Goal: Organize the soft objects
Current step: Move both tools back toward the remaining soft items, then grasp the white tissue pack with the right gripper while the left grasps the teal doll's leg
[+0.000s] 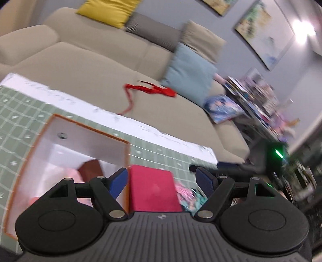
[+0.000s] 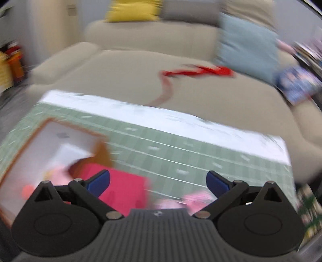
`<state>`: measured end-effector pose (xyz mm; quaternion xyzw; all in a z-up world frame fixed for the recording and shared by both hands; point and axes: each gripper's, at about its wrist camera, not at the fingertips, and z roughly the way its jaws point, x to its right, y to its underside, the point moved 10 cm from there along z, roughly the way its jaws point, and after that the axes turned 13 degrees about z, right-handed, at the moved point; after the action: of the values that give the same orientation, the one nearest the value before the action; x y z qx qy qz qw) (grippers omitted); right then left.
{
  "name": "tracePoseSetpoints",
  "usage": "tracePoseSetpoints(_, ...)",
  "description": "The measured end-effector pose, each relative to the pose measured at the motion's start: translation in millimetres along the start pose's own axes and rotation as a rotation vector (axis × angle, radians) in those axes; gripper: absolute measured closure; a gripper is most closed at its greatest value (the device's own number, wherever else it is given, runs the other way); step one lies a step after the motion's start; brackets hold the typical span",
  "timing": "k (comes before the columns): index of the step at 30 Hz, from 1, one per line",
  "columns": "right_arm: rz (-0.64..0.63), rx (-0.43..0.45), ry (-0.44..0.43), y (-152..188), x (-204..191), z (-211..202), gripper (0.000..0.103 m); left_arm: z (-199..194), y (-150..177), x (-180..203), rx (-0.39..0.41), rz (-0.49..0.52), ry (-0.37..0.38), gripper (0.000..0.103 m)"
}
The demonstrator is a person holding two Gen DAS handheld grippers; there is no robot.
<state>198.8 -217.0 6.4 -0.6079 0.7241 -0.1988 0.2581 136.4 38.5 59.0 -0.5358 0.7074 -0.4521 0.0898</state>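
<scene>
An orange-rimmed white bin stands on the green grid mat, with pale pink soft things inside. A magenta block lies beside the bin. A pink soft item rests to the block's right. My left gripper hangs open above the block, nothing between its blue pads. My right gripper is open too and empty, above the mat between block and pink item. The right wrist view is blurred by motion.
A beige sofa sits behind the table, carrying a red ribbon, a light blue cushion, a yellow cushion and a blue printed cushion. Cluttered shelves stand to the right.
</scene>
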Motion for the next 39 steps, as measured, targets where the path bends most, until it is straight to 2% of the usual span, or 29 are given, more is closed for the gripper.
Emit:
tracePoseSetpoints(4, 0.212, -0.085, 0.156, -1.3, 91.1, 38.6, 0.003, 11.3, 11.9, 34.3, -0.022, 0.088, 0.064, 0.013)
tracePoseSetpoints(7, 0.372, -0.133, 0.223, 8.6, 145.5, 62.9, 0.003, 22.2, 22.1, 58.0, -0.038, 0.164, 0.100, 0.013)
tracePoseSetpoints(10, 0.505, -0.156, 0.288, 19.9, 191.0, 78.3, 0.003, 35.1, 36.1, 82.1, -0.060, 0.231, 0.136, 0.013)
tracePoseSetpoints(12, 0.549, -0.160, 0.338, 24.1, 214.6, 87.1, 0.003, 43.8, 48.2, 96.5, -0.083, 0.268, 0.163, 0.013)
tracePoseSetpoints(16, 0.550, -0.208, 0.389, 32.1, 240.3, 108.4, 0.003, 74.6, 81.4, 125.4, -0.177, 0.335, 0.202, 0.013)
tracePoseSetpoints(20, 0.581, -0.241, 0.414, 44.9, 256.1, 125.1, 0.003, 108.6, 109.8, 146.2, -0.245, 0.349, 0.225, 0.013)
tracePoseSetpoints(25, 0.643, -0.269, 0.385, 57.0, 267.6, 143.2, 0.005, 148.2, 136.2, 164.0, -0.327, 0.358, 0.243, 0.013)
tracePoseSetpoints(30, 0.601, -0.234, 0.382, 55.1, 270.1, 140.3, 0.014, 183.4, 154.6, 161.1, -0.375, 0.338, 0.206, 0.013)
tracePoseSetpoints(33, 0.553, -0.204, 0.388, 54.9, 270.1, 138.5, 0.026, 197.8, 162.8, 161.3, -0.377, 0.315, 0.214, 0.014)
tracePoseSetpoints(36, 0.518, -0.162, 0.380, 53.1, 270.4, 134.9, 0.041, 214.2, 170.5, 159.1, -0.381, 0.349, 0.169, 0.014)
tracePoseSetpoints(37, 0.509, -0.147, 0.381, 52.7, 271.1, 132.7, 0.054, 218.7, 172.5, 157.2, -0.387, 0.359, 0.144, 0.014)
tracePoseSetpoints(38, 0.501, -0.134, 0.374, 52.1, 271.6, 130.5, 0.062, 222.4, 174.8, 155.8, -0.391, 0.361, 0.129, 0.014)
tracePoseSetpoints(39, 0.501, -0.131, 0.361, 52.0, 271.4, 128.4, 0.066, 225.7, 177.1, 155.5, -0.401, 0.358, 0.125, 0.014)
